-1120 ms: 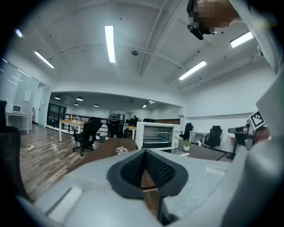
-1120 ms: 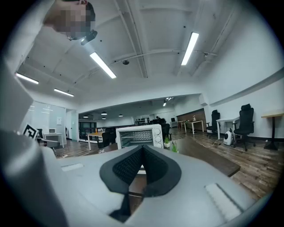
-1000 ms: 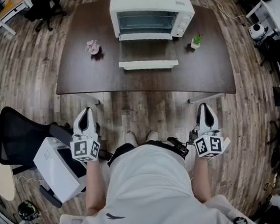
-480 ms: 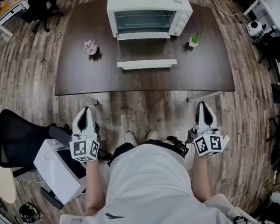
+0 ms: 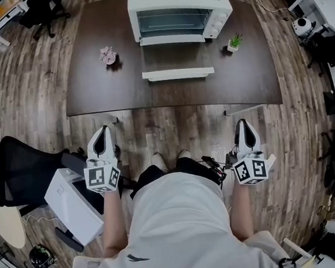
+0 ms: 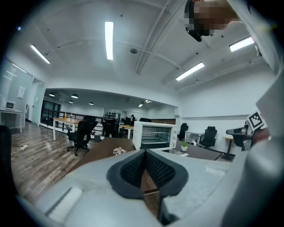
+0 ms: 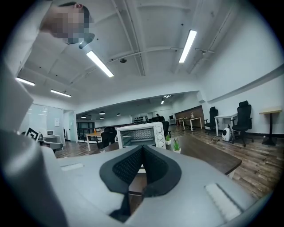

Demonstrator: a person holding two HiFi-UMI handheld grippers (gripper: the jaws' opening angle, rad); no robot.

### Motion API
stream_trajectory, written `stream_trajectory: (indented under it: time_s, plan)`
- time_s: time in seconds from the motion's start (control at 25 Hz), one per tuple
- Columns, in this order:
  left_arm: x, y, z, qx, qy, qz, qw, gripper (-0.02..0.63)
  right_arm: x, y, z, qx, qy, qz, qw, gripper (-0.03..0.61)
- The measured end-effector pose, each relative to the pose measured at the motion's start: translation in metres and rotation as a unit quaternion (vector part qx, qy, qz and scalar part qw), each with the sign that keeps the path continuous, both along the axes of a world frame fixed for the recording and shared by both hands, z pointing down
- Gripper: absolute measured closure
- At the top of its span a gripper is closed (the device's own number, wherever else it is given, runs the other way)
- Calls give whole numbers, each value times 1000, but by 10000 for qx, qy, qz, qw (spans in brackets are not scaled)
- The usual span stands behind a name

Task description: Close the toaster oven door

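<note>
White oven door [image 5: 177, 73] flat open, short of bench [image 5: 92, 90] front edge; left gripper [image 5: 103, 134], right gripper [image 5: 242, 125] well back, fingers clenched.

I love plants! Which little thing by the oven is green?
The small potted green plant right of the white toaster oven; the pink ornament sits left.

Bright, even indoor light from ceiling strip lamps [image 6: 109, 40], w/ slight glare round them in both gripper views. Shadows soft, faint. Head view sharp at centre, heavy fisheye bend twd edges; toaster oven [image 5: 179, 8] top near blown-out white. Gripper views: dark vignetted corners, nearest foreground blurred, bkgd clearer.
</note>
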State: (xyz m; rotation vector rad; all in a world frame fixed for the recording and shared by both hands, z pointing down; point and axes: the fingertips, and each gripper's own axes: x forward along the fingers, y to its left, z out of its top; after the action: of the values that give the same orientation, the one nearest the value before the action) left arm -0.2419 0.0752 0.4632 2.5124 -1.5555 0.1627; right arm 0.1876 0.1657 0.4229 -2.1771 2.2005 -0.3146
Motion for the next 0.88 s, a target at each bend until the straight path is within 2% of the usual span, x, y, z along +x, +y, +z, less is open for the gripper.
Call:
stream_trajectory:
  time_s: [0.24,0.4,0.6,0.88]
  plan:
    - [-2,-19,-5,81,25,233,9997,620,-14,-10,5,-119,106,75,9998,577]
    - [-1,-33,4,13,-18,215,9998,620,-16,-23,11,-199,149,32,9997,577]
    - [20,-65,7,4,-82,151,9999,620,4,-66,20,-198,89,-78,9997,577]
    - [61,-127,-4,140,-83,-120,9998,620,46,-153,23,-167,101,-429,9989,577]
